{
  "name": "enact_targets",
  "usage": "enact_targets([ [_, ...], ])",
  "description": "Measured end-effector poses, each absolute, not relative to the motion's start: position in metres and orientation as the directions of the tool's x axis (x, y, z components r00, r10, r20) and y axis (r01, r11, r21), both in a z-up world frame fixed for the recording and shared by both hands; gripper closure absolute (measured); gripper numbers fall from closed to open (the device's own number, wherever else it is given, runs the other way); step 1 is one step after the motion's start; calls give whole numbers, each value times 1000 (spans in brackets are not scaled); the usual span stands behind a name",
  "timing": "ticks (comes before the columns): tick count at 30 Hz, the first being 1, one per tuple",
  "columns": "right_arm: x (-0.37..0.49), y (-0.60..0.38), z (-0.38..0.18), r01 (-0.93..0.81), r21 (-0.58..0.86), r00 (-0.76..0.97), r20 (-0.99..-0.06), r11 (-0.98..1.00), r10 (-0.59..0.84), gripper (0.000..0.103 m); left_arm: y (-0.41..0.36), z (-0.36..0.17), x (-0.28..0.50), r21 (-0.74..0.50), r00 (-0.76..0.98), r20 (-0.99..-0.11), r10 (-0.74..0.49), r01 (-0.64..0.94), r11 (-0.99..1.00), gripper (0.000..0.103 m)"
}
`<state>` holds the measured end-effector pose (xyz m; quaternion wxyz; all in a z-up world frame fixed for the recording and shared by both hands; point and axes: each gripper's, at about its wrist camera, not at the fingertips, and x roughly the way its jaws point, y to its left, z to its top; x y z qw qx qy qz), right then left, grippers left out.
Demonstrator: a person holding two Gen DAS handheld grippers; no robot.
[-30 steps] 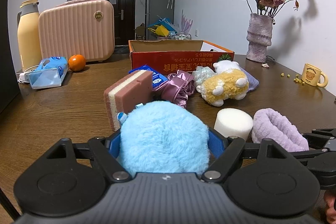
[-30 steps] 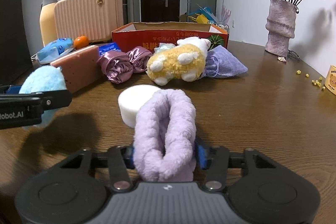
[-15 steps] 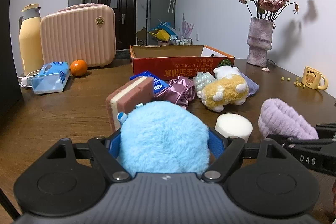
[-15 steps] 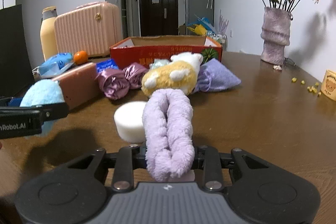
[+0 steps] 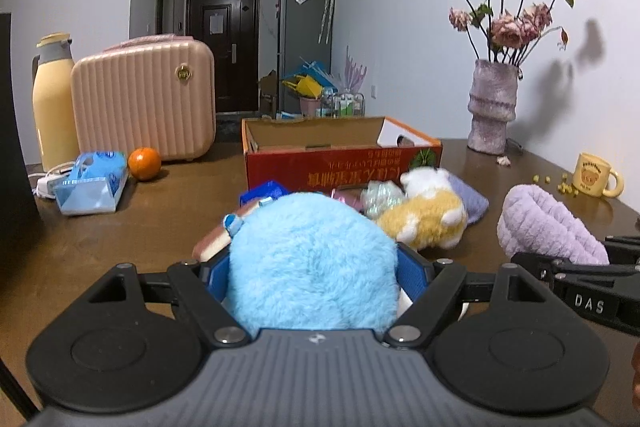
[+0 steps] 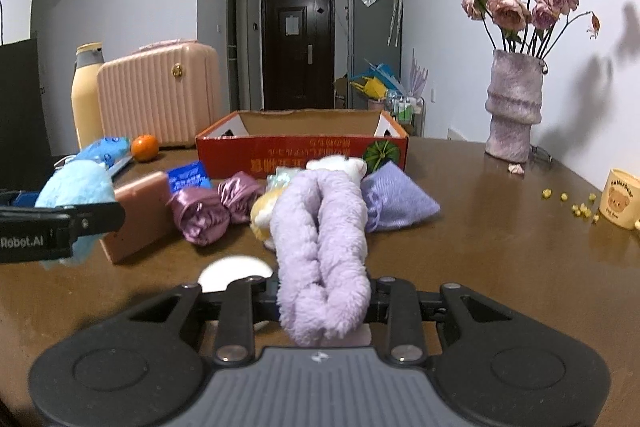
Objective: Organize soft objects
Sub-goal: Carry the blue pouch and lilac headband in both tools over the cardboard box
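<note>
Two hand-held grippers hang above a broad, glossy brown table point(image 6: 500, 247), each clamped on something soft. At the far edge stands a ribbed pink suitcase point(image 5: 144, 103) with rounded corners, beside a tall, smooth yellow flask point(image 5: 52, 103). Mid-table sits an open red cardboard box point(image 6: 300, 151), shallow and rectangular, its printed lettering upside down. To the right rises a rough, ringed mauve vase point(image 6: 514, 107) of dried roses.

The left gripper point(image 5: 316, 267) has its jaws set wide around a round, shaggy blue plush point(image 5: 314, 263), the blue pads pressing into its fluffy sides. The right gripper point(image 6: 322, 297) is squeezed narrow on a folded lilac band point(image 6: 320, 239) of thick, looped fleece; its jaws have just been closing on it, with the band pinched between them. Both items are held clear of the tabletop, in front of the box.

Below them lies a loose heap: a layered pink sponge point(image 6: 138, 215) block, a woven lilac pouch point(image 6: 396, 201), a curly yellow-and-white plush point(image 5: 428, 215), two shiny, crumpled purple satin rolls point(image 6: 200, 213) and a crinkly blue packet point(image 6: 188, 177). A smooth white foam disc point(image 6: 234, 273) sits just under the right gripper. Off to the left rest a plastic-wrapped tissue pack point(image 5: 92, 179) and a small orange point(image 5: 145, 163); at far right, a cream bear mug point(image 5: 594, 175).
</note>
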<state>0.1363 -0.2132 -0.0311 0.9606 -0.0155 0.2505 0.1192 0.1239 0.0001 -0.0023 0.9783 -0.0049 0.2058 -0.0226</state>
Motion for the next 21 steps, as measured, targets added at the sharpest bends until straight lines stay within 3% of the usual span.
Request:
enact_targets([
  [21,203,-206,8,-263,20,882,-400,965,249,74,-15,46,198,-92,945,-328,-15,-16,996,22],
])
